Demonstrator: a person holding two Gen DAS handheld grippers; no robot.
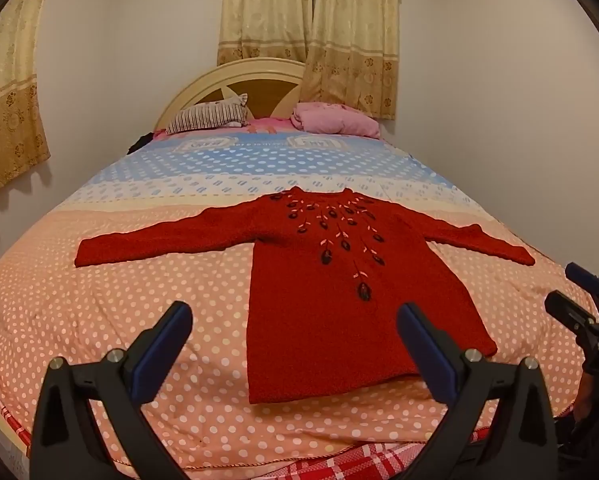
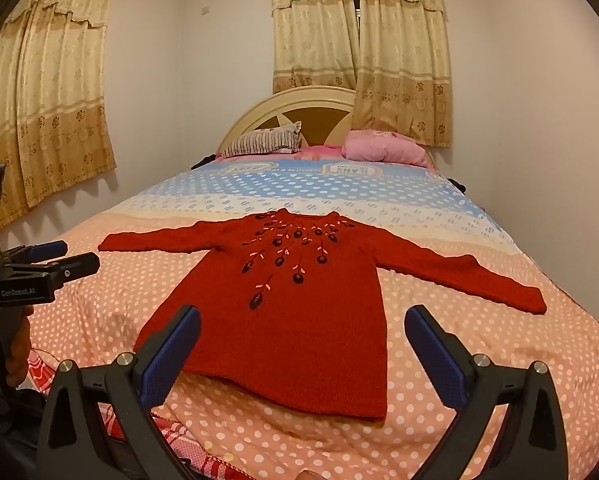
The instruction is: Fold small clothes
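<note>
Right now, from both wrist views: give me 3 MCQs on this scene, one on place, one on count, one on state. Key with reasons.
1. Where does the red sweater lie?
A. On the polka-dot bedspread, near the foot of the bed
B. Draped over the headboard
C. On the floor

2. How many pillows sit at the head of the bed?
A. None
B. Two
C. Four

3. What state is the sweater in?
A. Folded in half
B. Rolled up
C. Spread flat, both sleeves out

Key:
1. A: it rests on the peach dotted part of the cover, just ahead of both grippers.
2. B: a striped pillow and a pink pillow by the headboard.
3. C: each sleeve stretches sideways and nothing is folded yet.
</note>
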